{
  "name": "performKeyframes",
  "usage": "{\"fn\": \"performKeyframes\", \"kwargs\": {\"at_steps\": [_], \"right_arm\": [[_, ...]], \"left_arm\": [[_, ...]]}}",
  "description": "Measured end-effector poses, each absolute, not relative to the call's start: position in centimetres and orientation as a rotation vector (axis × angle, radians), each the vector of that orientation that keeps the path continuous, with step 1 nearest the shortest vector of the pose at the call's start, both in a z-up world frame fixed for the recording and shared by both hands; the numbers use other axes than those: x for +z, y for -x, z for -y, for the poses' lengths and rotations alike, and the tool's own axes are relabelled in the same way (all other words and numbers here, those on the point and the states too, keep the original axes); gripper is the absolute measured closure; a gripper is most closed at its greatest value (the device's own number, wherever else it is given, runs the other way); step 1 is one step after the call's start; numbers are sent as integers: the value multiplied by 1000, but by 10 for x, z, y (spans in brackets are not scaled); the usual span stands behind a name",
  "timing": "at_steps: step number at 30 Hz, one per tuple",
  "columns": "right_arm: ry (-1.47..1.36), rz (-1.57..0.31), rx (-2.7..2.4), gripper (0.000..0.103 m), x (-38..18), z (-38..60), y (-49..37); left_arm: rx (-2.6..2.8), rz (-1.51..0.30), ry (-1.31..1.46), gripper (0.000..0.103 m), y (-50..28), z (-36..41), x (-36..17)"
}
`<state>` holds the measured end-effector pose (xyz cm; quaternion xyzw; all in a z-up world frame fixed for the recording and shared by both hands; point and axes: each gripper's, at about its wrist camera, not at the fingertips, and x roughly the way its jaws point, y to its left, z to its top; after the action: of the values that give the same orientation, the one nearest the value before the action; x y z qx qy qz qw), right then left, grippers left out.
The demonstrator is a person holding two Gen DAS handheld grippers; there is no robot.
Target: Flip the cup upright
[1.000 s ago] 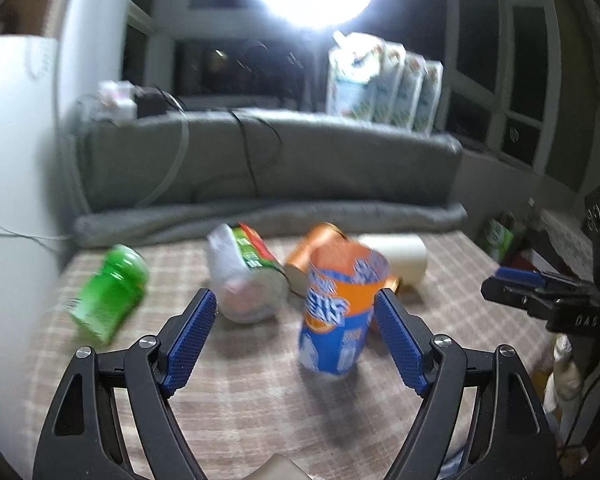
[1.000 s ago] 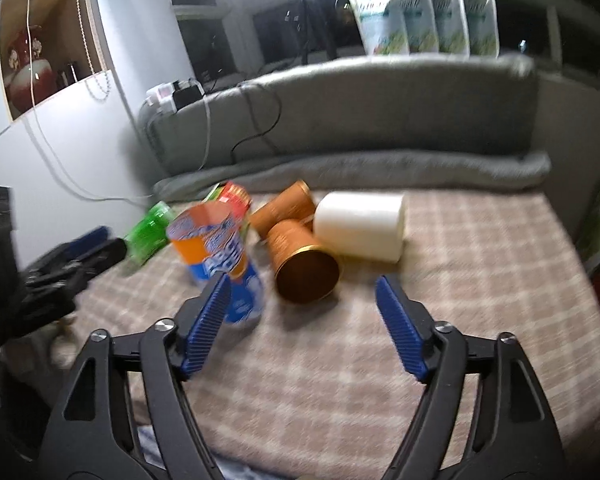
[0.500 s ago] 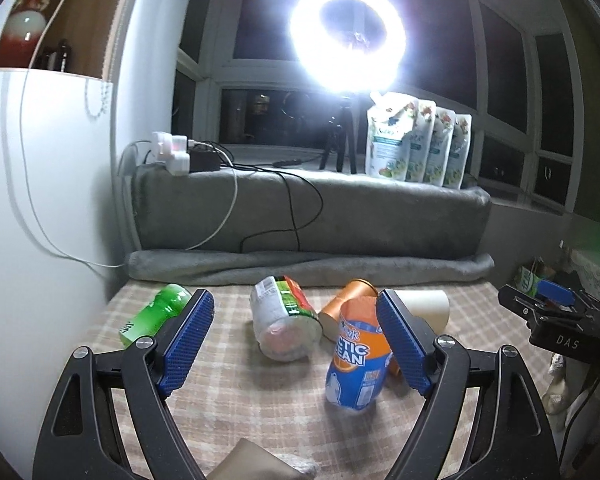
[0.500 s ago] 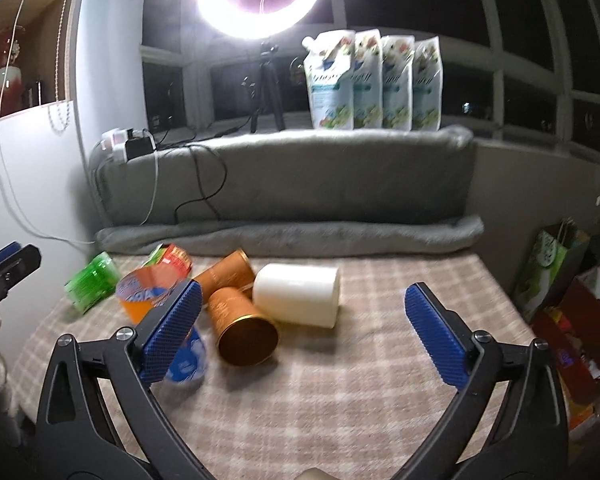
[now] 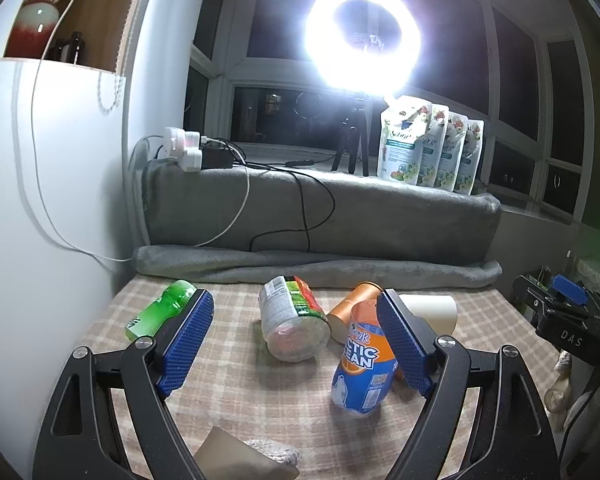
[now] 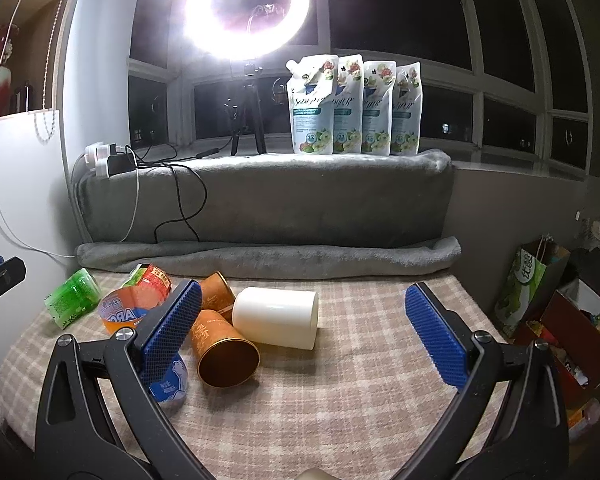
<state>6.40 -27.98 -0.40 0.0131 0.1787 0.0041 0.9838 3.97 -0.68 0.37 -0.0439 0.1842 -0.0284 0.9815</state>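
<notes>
Checked cloth is covering the desk [image 6: 360, 380] under a glaring ring light [image 5: 362, 38]. I am holding my left jaws [image 5: 296, 344] and right jaws [image 6: 312, 336] wide apart, gripping nothing. Standing upright on the cloth, the orange-and-blue cup [image 5: 362, 364] is sitting beside my left jaws' right pad, among the toppled cups.

The left gripper [image 5: 294, 340] is held above the near edge of the scene, jaws spread wide and empty, its blue-padded fingers [image 5: 186, 336] angled outward and pointing toward the far side. The right gripper [image 6: 302, 332] sits level with it, well apart to the right, jaws likewise wide and holding nothing, blue pads [image 6: 434, 338] facing inward.
</notes>
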Motion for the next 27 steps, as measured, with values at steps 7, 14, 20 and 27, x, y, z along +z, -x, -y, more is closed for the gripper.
{"fn": "performKeyframes", "kwargs": {"at_steps": [7, 14, 20, 27], "right_arm": [[-25, -358, 8, 0, -4, 280, -64], [-24, -352, 5, 0, -3, 280, -64], [-24, -353, 6, 0, -2, 280, -65], [-20, -353, 7, 0, -2, 279, -65]], "left_arm": [[-65, -370, 79, 19, -41, 8, 3], [-72, -368, 75, 19, -40, 10, 3], [-69, -363, 70, 19, -39, 11, 5], [-66, -360, 70, 19, -39, 11, 6]]}}
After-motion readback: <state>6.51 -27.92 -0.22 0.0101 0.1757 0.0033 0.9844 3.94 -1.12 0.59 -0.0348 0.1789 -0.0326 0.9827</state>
